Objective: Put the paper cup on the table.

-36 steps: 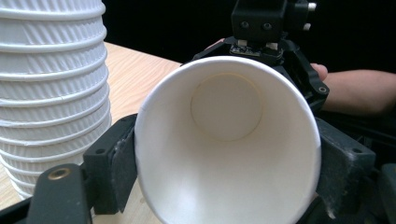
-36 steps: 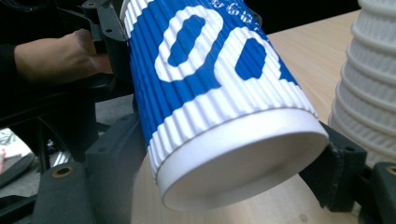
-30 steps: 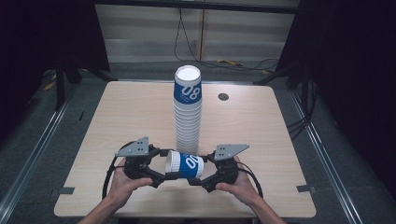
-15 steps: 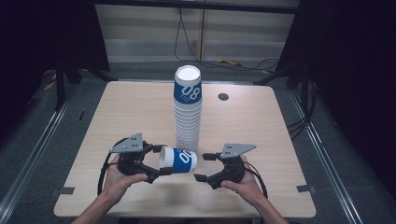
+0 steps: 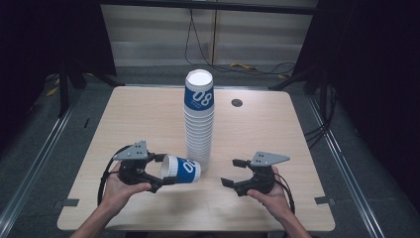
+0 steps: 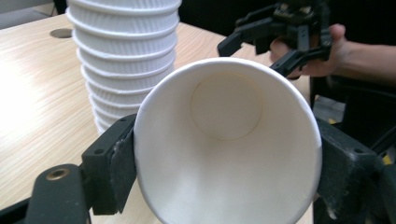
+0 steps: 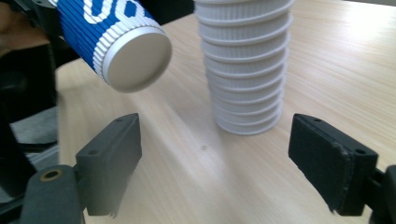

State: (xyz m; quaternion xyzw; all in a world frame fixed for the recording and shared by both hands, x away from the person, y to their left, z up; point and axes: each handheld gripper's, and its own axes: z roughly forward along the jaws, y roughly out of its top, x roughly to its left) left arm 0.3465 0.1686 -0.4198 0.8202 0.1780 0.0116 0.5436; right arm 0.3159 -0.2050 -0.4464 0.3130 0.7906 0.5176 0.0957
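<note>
Cup [image 5: 181, 169] lying sideways, base toward stack [image 5: 198, 124]

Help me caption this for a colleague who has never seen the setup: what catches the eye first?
A tall stack of paper cups with a blue band at the top stands mid-table. Just in front, the left claw grips a single blue cup lying sideways, its white mouth facing the claw's camera. The right claw stands open and empty to the stack's right.

Cup stack [image 6: 123, 60] top cut off
</note>
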